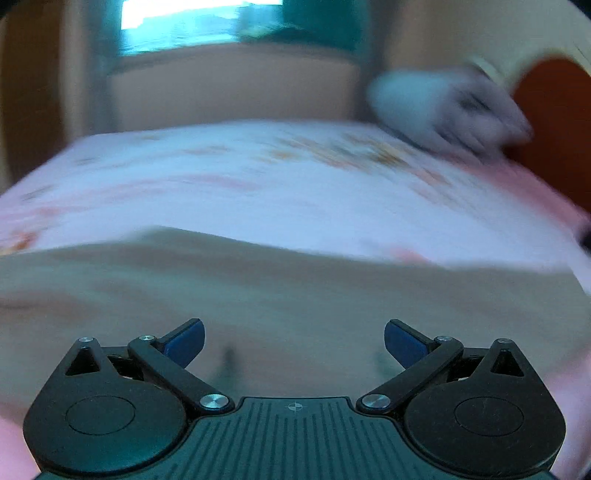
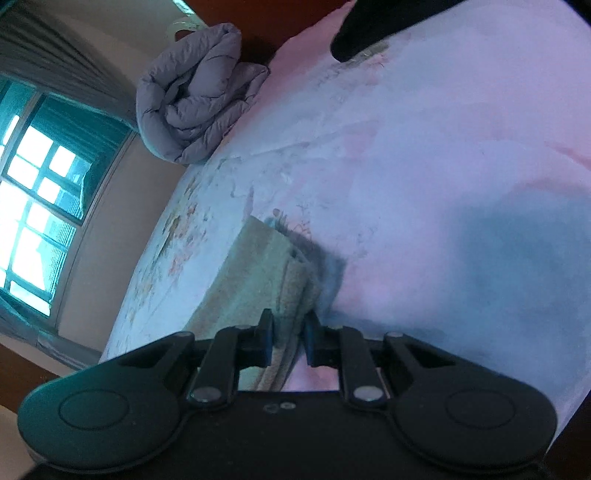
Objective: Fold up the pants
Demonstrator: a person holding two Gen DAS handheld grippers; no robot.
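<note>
Beige pants [image 1: 258, 295] lie spread on a floral pink-and-white bed sheet [image 1: 240, 184]. The left wrist view is blurred by motion. My left gripper [image 1: 294, 341] is open just above the pants, with nothing between its blue pads. In the right wrist view the camera is rolled sideways. My right gripper [image 2: 288, 338] is shut on a folded edge of the pants [image 2: 258, 280], which hang down toward the sheet [image 2: 424, 184].
A rolled grey quilt [image 2: 195, 99] lies at the far corner of the bed; it also shows in the left wrist view [image 1: 447, 110]. A window [image 2: 33, 210] is in the wall beyond the bed. A dark object [image 2: 373, 26] overhangs the sheet's far side.
</note>
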